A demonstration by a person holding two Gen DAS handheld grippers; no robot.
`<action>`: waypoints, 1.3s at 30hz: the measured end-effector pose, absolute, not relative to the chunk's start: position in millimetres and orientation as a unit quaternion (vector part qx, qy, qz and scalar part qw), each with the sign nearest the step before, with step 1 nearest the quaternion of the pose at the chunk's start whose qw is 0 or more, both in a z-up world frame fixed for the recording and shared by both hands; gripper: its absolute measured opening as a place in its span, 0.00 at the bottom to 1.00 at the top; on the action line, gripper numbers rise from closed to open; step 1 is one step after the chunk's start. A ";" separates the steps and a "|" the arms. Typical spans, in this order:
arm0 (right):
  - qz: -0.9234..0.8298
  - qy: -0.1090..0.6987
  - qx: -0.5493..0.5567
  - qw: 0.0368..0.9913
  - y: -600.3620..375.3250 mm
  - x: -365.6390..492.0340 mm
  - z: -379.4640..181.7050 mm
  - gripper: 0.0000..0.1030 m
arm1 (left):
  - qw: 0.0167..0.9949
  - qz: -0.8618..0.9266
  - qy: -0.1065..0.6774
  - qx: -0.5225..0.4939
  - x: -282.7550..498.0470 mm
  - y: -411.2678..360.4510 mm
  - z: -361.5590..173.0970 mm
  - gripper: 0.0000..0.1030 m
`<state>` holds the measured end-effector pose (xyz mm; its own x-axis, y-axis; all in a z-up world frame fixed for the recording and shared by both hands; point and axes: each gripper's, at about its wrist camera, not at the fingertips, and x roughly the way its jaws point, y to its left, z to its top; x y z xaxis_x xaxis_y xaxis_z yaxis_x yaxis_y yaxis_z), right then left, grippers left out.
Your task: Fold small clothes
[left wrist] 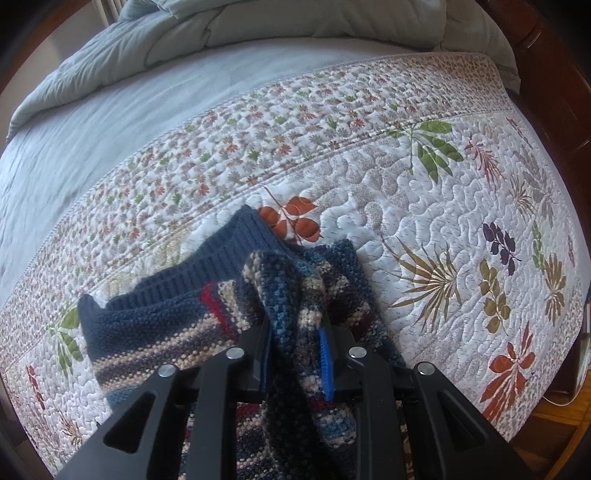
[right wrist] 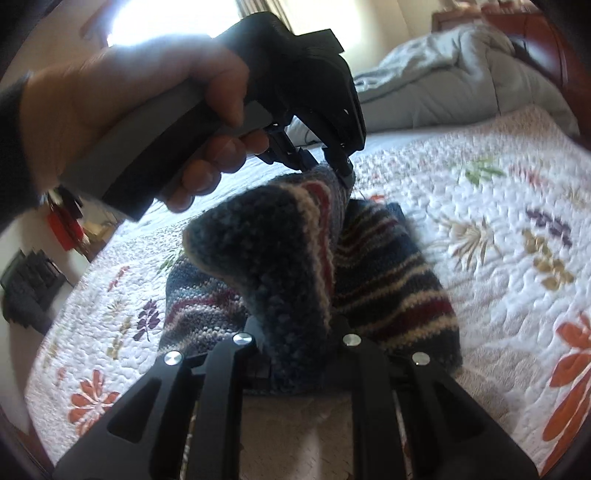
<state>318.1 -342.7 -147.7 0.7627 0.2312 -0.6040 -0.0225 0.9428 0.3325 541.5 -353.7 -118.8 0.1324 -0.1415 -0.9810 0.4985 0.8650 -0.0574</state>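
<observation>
A small knitted sweater [left wrist: 155,325], navy with cream and red stripes, is lifted over the flowered quilt [left wrist: 424,206]. My left gripper [left wrist: 295,354] points almost straight down and is shut on a bunched fold of the knit. In the right wrist view my right gripper [right wrist: 295,350] is shut on another edge of the sweater [right wrist: 269,258]. The left gripper [right wrist: 332,166], held by a person's hand [right wrist: 140,110], pinches the far corner there. The knit hangs between the two grips, with its lower part resting on the quilt [right wrist: 498,192].
A pale blue sheet [left wrist: 110,118] and a bunched grey duvet [left wrist: 258,26] lie beyond the quilt. Dark wooden bed frame [left wrist: 546,74] runs along the right. Wooden floor [left wrist: 554,424] shows at the lower right. A red object [right wrist: 62,221] and a dark box [right wrist: 33,284] stand beside the bed.
</observation>
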 end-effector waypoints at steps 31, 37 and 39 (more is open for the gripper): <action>0.084 0.347 0.170 0.918 -371.9 319.9 -170.0 0.21 | 0.776 -0.210 0.582 0.118 545.9 -368.7 -100.7 0.49; 0.089 0.349 0.162 0.919 -373.5 320.1 -171.9 0.22 | 0.794 -0.217 0.564 0.071 556.4 -345.1 -76.0 0.55; 0.089 0.350 0.158 0.919 -374.6 320.0 -172.8 0.25 | 0.799 -0.221 0.556 0.070 552.5 -334.0 -72.3 0.63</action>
<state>320.0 -374.6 -172.8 0.7392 0.2741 -0.6153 -0.0523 0.9341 0.3532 552.5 -334.0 -72.3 0.2851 -0.2751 -0.9182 0.4303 0.8927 -0.1338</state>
